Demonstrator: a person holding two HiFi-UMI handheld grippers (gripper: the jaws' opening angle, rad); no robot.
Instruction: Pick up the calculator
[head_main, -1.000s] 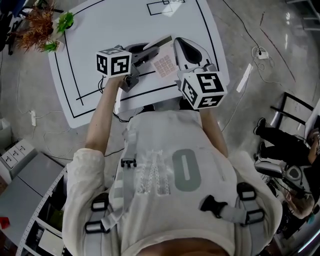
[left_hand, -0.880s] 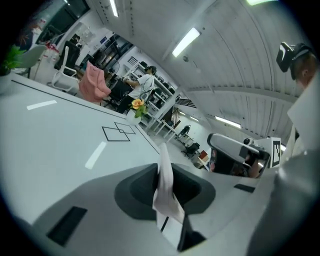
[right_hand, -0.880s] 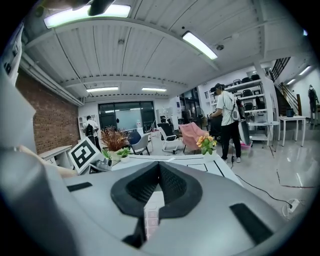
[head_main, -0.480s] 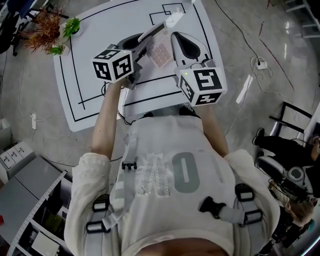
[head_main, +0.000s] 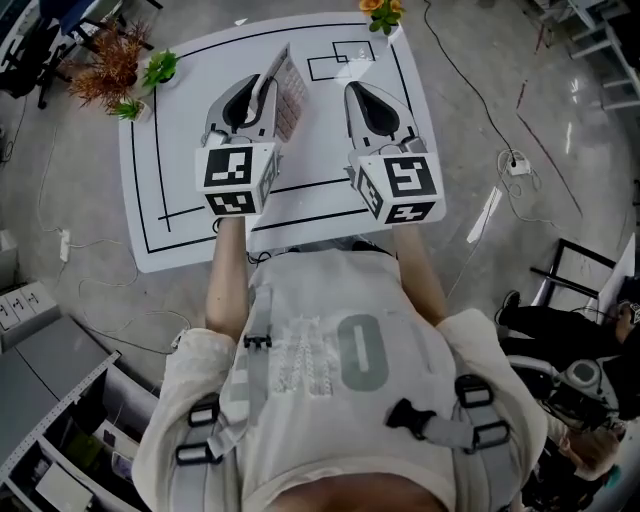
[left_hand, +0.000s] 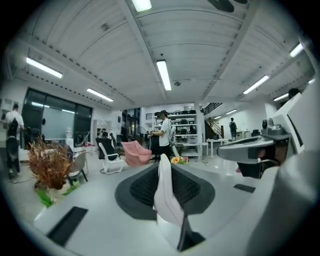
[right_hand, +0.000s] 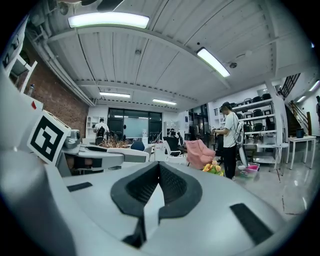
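Grips the calculator (head_main: 289, 88) in the left tongs (head_main: 264, 88), closed onto its two flat faces with only the thickness of the body between the pads (left_hand: 142, 187). Holds it in the air above the far half of the desk (head_main: 175, 150), off the white top, turned on edge and slanted, with the rows of keys facing toward the right tongs (head_main: 357, 92). Appears in the left gripper view as a thin pale slab standing upright between the dark ribbed pads, edge toward the camera. Holds the right tongs just beside the left, at about the same reach over the desk, apart from the calculator and not touching it. Closed pad to pad at the tips in the right gripper view, with nothing between them. Points both tongs away from the body, roughly level, with the marker cubes (head_main: 235, 178) nearest the chest. Leaves potted plants (head_main: 108, 72) at the far left corner of the desk and flowers (head_main: 381, 8) at the far edge. Shows, beyond the desk in the left gripper view, a standing person (left_hand: 164, 134) and a pink chair (left_hand: 136, 152).
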